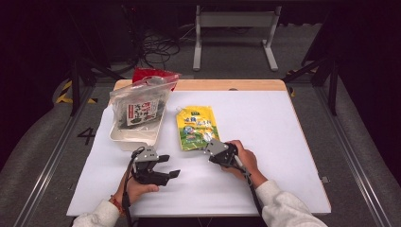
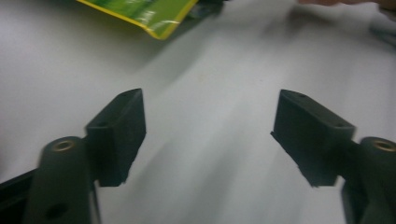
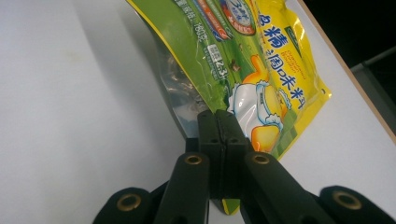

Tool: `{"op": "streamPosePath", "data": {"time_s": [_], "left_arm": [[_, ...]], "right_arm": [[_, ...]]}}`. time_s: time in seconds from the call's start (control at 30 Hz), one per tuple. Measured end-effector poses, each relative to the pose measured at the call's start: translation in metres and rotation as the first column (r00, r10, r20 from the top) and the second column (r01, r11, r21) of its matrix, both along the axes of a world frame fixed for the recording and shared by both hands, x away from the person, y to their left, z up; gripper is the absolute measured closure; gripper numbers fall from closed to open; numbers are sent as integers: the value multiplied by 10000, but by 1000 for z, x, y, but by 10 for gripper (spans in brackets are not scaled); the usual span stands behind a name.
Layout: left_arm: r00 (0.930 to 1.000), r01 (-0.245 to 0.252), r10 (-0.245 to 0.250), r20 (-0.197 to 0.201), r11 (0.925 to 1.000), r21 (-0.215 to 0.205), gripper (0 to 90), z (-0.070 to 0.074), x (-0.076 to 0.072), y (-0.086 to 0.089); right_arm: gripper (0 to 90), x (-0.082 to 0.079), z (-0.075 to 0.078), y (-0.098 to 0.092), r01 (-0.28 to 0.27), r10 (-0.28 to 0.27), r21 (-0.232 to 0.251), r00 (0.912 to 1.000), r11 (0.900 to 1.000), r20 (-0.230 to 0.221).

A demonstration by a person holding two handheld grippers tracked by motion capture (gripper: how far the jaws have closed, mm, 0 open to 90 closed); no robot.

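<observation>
High view: the white table (image 1: pixel 265 142) takes up most of the scene, with a wooden strip along its far edge and wide bare room on its right half and near the front. Toward the far left sits a white tub (image 1: pixel 135 135) holding a clear zip bag of dark seaweed (image 1: pixel 139 106); the bag stands taller than the tub's walls, and a red packet (image 1: pixel 151 74) behind it is mostly hidden. Just right of the tub lies a yellow-green pouch (image 1: pixel 196 127), flat on the table, its print too small to read from here. The right gripper (image 1: pixel 213 146) is clenched on the pouch's near edge; in the right gripper view the black pads meet on the pouch (image 3: pixel 261 70), lifting that edge off the table. The left gripper (image 1: pixel 165 166) hovers near the front left, released, nothing between its pads, one pouch corner (image 2: pixel 154 16) cut off at the top of its view.
</observation>
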State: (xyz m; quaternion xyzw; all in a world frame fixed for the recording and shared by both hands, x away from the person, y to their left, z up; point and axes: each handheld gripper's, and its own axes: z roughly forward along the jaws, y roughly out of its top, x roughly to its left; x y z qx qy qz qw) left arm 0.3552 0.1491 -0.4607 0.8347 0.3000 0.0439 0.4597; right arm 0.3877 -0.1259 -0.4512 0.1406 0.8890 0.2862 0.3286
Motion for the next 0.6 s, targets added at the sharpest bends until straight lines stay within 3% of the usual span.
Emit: {"op": "streamPosePath", "data": {"time_s": [0.13,0.33,0.53,0.6], "left_arm": [[9985,-35,10,-552,9990,-456,177,-2,5,-7],[9965,-135,57,-836,9956,-930,148,1,14,-18],[9882,-275,144,-1527,9960,-845,112,-5,26,-28],[9846,-427,240,-1729,9936,-1049,101,-5,30,-28]], "right_arm": [[899,-31,0,-13,-522,525,188,9985,9985,-155],[893,-68,-2,-23,-1214,1220,173,9920,9924,-332],[890,-86,-5,-27,-1579,1583,153,9870,9873,-284],[891,-89,-5,-28,-1612,1618,194,9863,9867,-310]]}}
